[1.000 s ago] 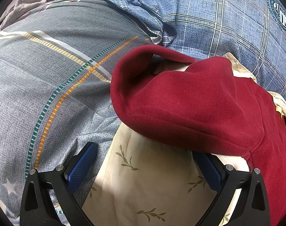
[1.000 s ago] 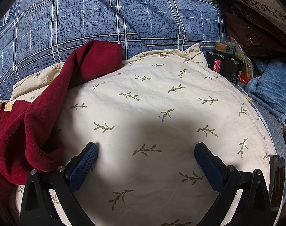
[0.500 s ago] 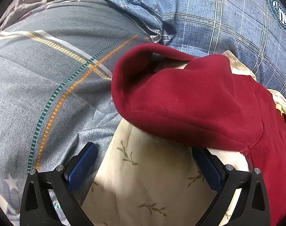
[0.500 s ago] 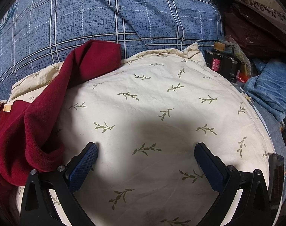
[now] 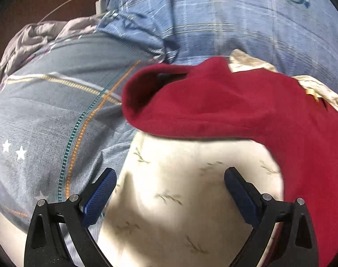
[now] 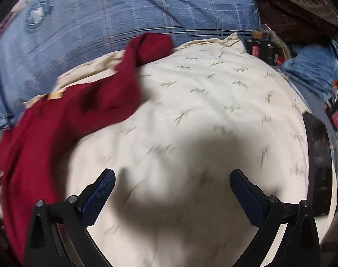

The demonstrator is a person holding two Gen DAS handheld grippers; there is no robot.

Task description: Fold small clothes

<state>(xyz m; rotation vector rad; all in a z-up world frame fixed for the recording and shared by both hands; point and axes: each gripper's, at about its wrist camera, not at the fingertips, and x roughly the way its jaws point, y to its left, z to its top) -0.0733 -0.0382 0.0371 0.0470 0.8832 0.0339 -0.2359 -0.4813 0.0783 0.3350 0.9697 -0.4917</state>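
Observation:
A dark red garment (image 5: 235, 109) lies crumpled across a cream pillow with a leaf print (image 5: 180, 191). In the left wrist view one sleeve with its open cuff (image 5: 146, 89) reaches left, beyond my left gripper (image 5: 170, 174), which stands open over bare pillow with nothing between its fingers. In the right wrist view the red garment (image 6: 64, 122) covers the left side, with a small tan label (image 6: 55, 95) near its top. My right gripper (image 6: 172, 174) is open above the cream pillow (image 6: 213, 111), right of the garment and apart from it.
Blue plaid bedding (image 5: 235, 17) lies behind the pillow, and a grey striped cover with stars (image 5: 46, 111) at left. A white charger and cable (image 5: 97, 2) sit at the far left. At right are dark bottles (image 6: 264, 49), blue denim cloth (image 6: 313, 71) and a black flat object (image 6: 320, 162).
Both grippers have pulled back and up, so the views are wider and blurred. The left gripper's right finger no longer sits under the red sleeve. The garment has shifted little.

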